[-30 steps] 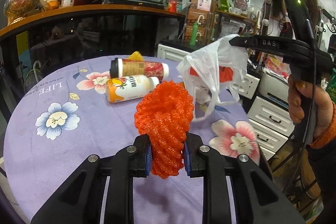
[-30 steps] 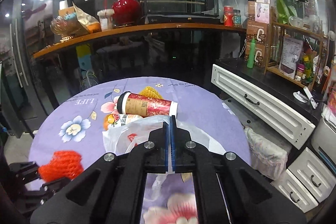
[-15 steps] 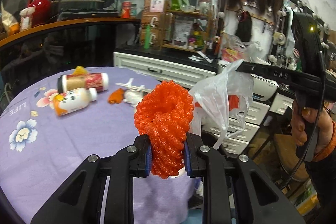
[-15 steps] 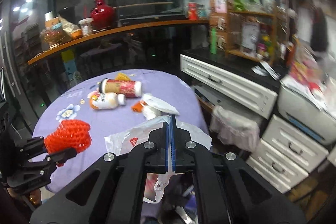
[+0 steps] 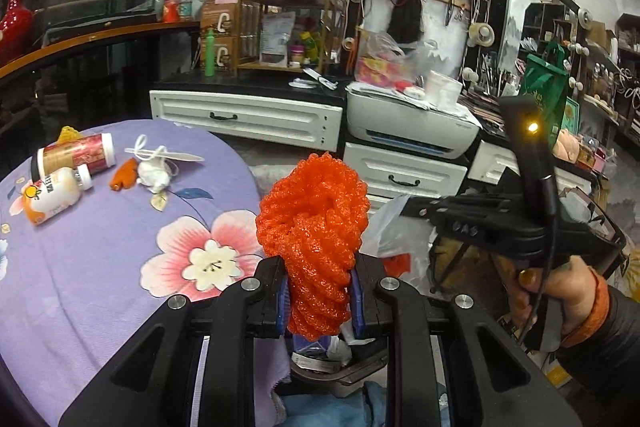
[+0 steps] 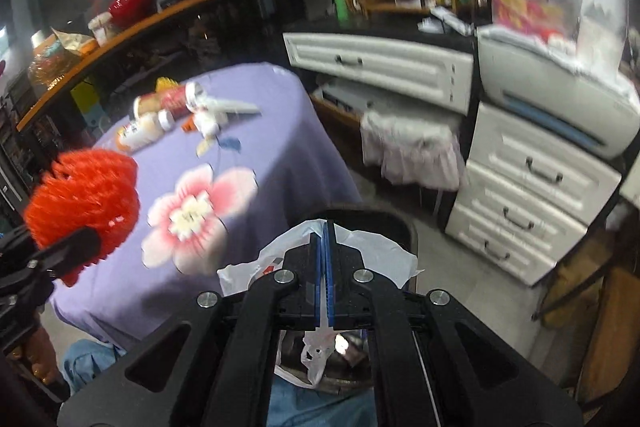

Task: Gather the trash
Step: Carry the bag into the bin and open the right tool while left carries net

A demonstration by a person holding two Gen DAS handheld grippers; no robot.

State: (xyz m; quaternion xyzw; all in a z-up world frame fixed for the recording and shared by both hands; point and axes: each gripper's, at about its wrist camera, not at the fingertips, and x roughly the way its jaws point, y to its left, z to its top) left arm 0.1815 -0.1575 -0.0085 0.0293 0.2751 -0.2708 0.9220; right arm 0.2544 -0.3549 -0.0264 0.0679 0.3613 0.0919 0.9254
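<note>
My left gripper is shut on an orange foam fruit net, held past the round table's near right edge. In the right wrist view the same foam net shows at the far left. My right gripper is shut on the rim of a white plastic bag, which hangs beside the table over a dark bin. The bag hangs just right of the net in the left wrist view. On the purple flowered tablecloth lie two bottles, a crumpled white wrapper and an orange scrap.
White drawer cabinets and a printer stand to the right of the table. A hand holds the right gripper's handle. Cluttered shelves and a curved wooden counter line the back.
Both grippers swung right and off the table's edge, the right one also sinking with the bag toward the bin. The bottles slid to the far left of both views. Both grips are unchanged.
</note>
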